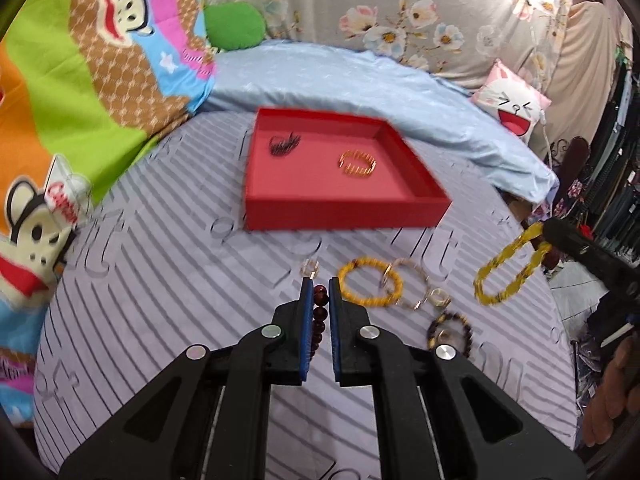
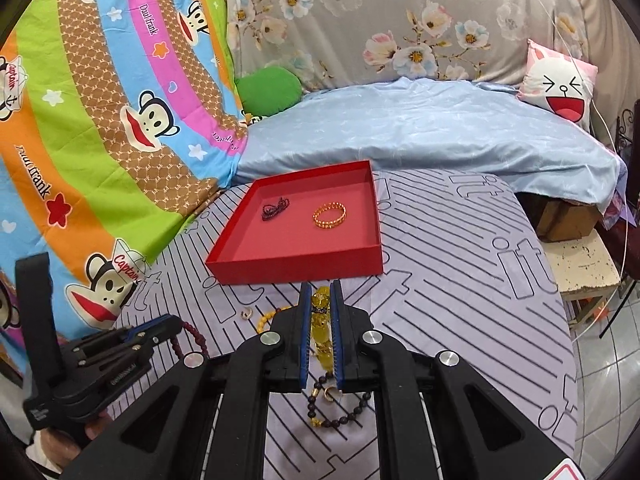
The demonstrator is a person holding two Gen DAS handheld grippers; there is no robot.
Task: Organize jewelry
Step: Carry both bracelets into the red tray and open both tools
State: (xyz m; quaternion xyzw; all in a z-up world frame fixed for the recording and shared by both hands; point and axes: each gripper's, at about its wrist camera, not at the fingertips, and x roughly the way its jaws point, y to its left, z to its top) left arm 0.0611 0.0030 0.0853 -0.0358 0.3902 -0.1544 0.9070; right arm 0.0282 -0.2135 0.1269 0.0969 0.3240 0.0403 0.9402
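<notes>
A red tray (image 1: 344, 210) (image 2: 296, 266) sits on the striped bed cover and holds a dark beaded piece (image 1: 284, 145) (image 2: 275, 208) and a gold bracelet (image 1: 357, 163) (image 2: 329, 215). My left gripper (image 1: 321, 282) is shut on a dark red bead bracelet (image 1: 320, 312) (image 2: 192, 340). My right gripper (image 2: 321, 286) is shut on a yellow bead bracelet (image 2: 322, 332) (image 1: 508, 272), held above the cover. An orange bead bracelet (image 1: 370, 286), a thin bangle (image 1: 412, 284), rings (image 1: 438, 298) and a dark bead bracelet (image 1: 450, 330) (image 2: 340, 412) lie on the cover.
A blue quilt (image 1: 360, 80) (image 2: 420, 128) lies behind the tray. A cartoon monkey blanket (image 1: 80, 80) rises at the left. A smiling cushion (image 2: 560, 80) sits at the back right. The bed edge drops off at the right to a tiled floor (image 2: 608, 360) and a stool (image 2: 580, 264).
</notes>
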